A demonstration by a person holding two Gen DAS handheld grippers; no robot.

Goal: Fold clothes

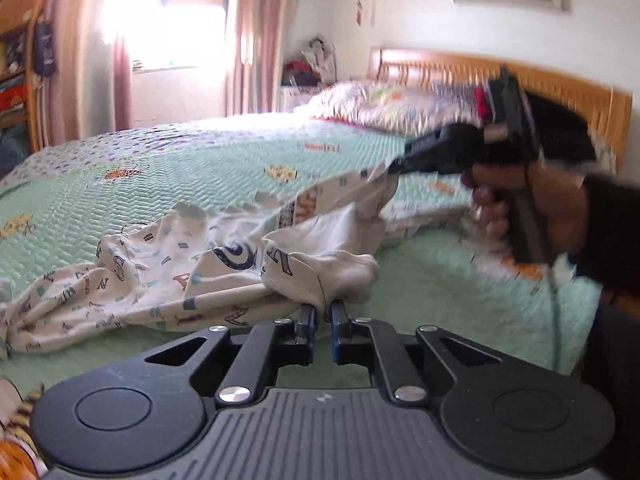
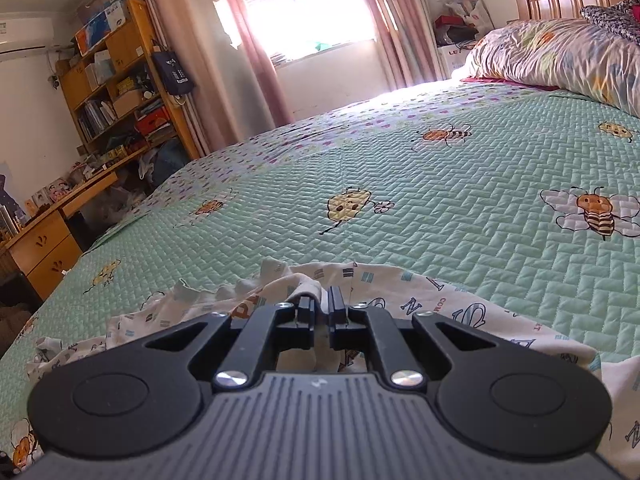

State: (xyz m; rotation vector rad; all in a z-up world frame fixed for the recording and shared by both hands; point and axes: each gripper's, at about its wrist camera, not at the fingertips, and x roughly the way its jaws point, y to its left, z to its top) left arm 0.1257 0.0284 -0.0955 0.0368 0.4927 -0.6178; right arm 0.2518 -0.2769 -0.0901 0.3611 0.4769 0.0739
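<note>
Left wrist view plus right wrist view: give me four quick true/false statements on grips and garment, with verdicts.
1. The left gripper is closed on the white printed garment. True.
2. The right gripper is open and clear of the cloth. False: it is shut on the garment.
3. The garment lies on a green quilted bedspread. True.
4. The garment is neatly folded. False: it is crumpled and stretched between the grippers.
</note>
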